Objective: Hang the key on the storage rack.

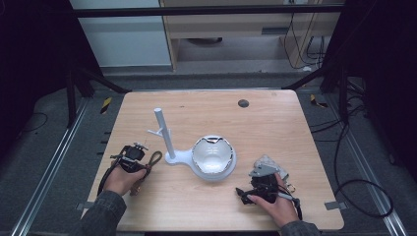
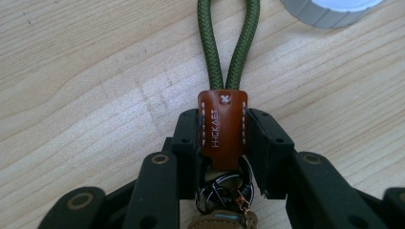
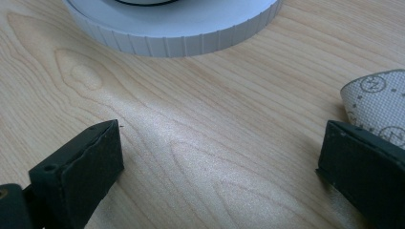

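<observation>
In the left gripper view my left gripper (image 2: 223, 119) is shut on the brown leather tab (image 2: 222, 140) of a key strap. The strap's green cord loop (image 2: 229, 43) runs forward over the wood, and its metal key rings (image 2: 224, 191) hang behind the tab. In the high view this gripper (image 1: 134, 153) lies at the table's front left, with the cord loop (image 1: 155, 158) pointing toward a white stand (image 1: 163, 130). My right gripper (image 3: 222, 152) is open with only bare wood between its jaws. It rests at the front right (image 1: 251, 189), aimed at the stand's round base (image 3: 176, 33).
The white stand has an upright post with short pegs, and its ribbed round base (image 1: 230, 169) carries a shiny bowl-shaped dish (image 1: 211, 153). A patterned grey cloth (image 1: 265, 161) (image 3: 377, 100) lies beside the right gripper. A dark round hole (image 1: 243, 103) marks the far tabletop.
</observation>
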